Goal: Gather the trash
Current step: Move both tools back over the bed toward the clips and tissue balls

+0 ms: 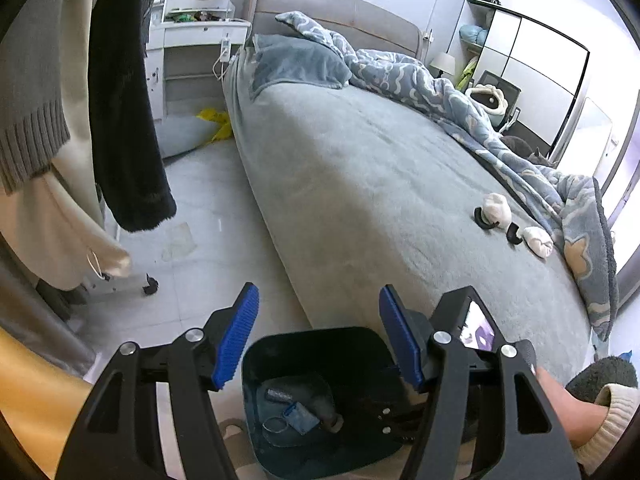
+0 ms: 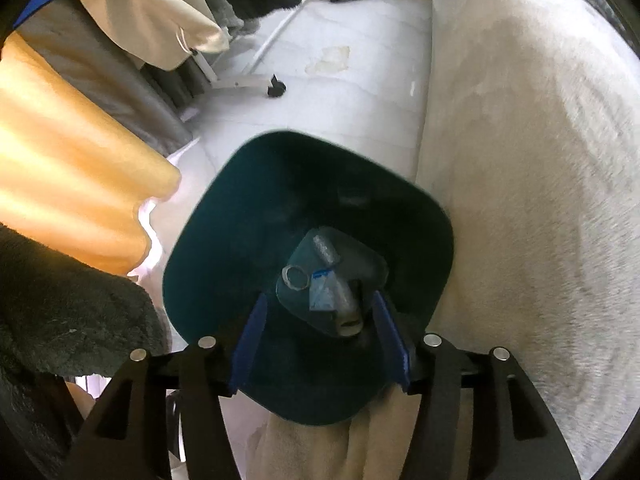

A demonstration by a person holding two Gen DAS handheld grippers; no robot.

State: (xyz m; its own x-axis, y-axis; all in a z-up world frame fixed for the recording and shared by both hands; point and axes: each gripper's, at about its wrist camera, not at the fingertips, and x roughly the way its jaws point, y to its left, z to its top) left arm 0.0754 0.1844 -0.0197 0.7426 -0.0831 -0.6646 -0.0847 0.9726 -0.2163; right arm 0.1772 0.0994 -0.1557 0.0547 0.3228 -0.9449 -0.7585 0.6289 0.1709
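Observation:
A dark bin stands on the floor beside the bed; it also shows in the right wrist view. Several scraps lie at its bottom: a grey roll, a ring and a blue wrapper. My left gripper is open and empty above the bin's rim. My right gripper is open and empty, reaching down into the bin just above the scraps. Two white crumpled wads with dark rings lie on the bed near the quilt.
The grey bed fills the right side, with a blue patterned quilt. Clothes hang on a wheeled rack at left. An orange curtain hangs at left. A white dresser stands at the back.

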